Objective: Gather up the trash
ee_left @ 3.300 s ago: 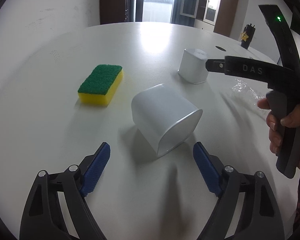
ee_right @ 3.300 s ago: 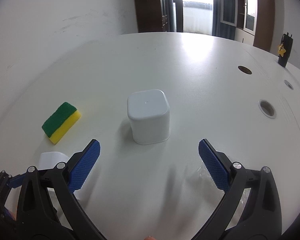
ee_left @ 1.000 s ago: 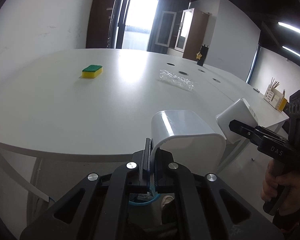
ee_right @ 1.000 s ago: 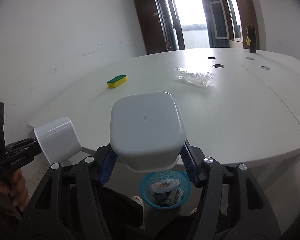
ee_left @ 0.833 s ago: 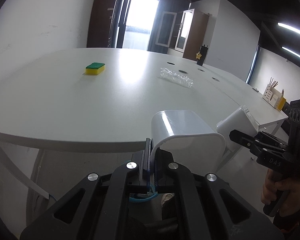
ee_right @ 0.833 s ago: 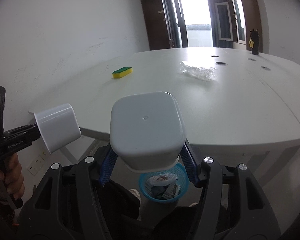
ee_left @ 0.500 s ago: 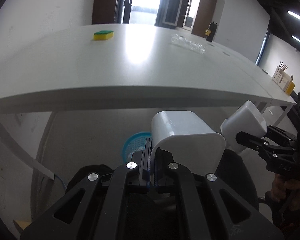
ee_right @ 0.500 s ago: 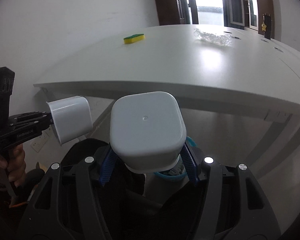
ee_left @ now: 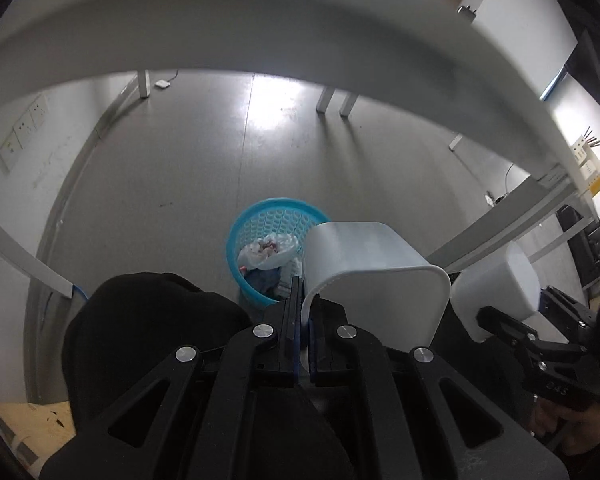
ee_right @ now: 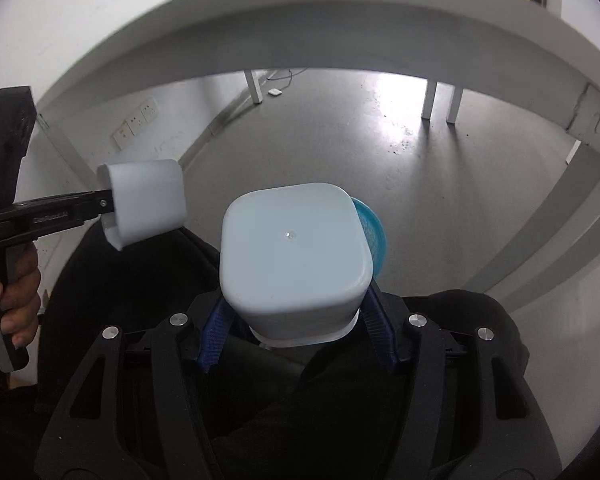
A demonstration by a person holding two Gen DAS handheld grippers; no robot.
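1. Left wrist view, nearest: left gripper (ee_left: 305, 316) jaws pressed together on one wall of a white cup (ee_left: 374, 276), rim pinched, cup lying sideways w/ its mouth toward the camera.
2. Right wrist view, nearest: right gripper (ee_right: 296, 322) jaws spread around the second white cup (ee_right: 294, 252), pads gripping its sides near the rim, closed base facing the lens.
3. Operator's dark-clothed lap (ee_left: 148, 320) sits below both tools.
4. Beyond: blue mesh trash basket (ee_left: 260, 240) on the floor, already holding a white bag and scraps. In right wrist view only a sliver of its rim (ee_right: 374, 232) shows behind the held cup.
5. Farthest: underside and edge of the white surface (ee_left: 260, 32) arcs overhead; legs and grey floor behind.
6. Change: approx. 1 s ago both cams looked across the surface top, sponge and plastic wrap in sight; now both point down beneath it. Cups have gone from surface height to above the basket.
7. Assessment: carry phase looks near done. Release is pending; left cup seems roughly over the basket, right cup's alignment can't be confirmed.
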